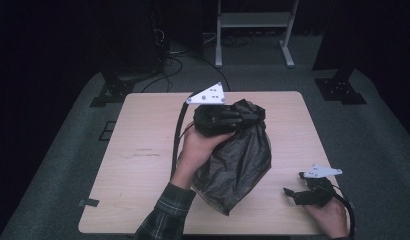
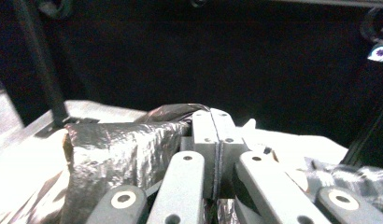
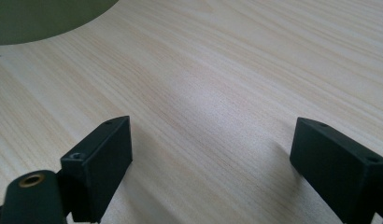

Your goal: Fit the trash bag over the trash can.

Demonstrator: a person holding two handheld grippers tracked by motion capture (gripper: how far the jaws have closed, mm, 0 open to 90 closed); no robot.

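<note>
A black plastic bag [image 1: 238, 160] stands tilted in the middle of the light wooden table [image 1: 143, 150]. My left gripper [image 1: 239, 118] is at the bag's top, and its jaws are pressed together on the crinkled rim. In the left gripper view the pale jaws of the left gripper [image 2: 211, 114] meet flat with a thin layer of film between them, and the bag [image 2: 115, 149] bulges to their left. My right gripper [image 1: 290, 192] rests low near the table's front right corner. Its black jaws [image 3: 213, 144] stand wide apart over bare wood [image 3: 227, 70].
Behind the table stands a white frame [image 1: 253, 30] on the grey carpet. Black stand bases sit on the floor at back left [image 1: 113, 90] and back right [image 1: 343, 85], with cables [image 1: 168, 60] between them.
</note>
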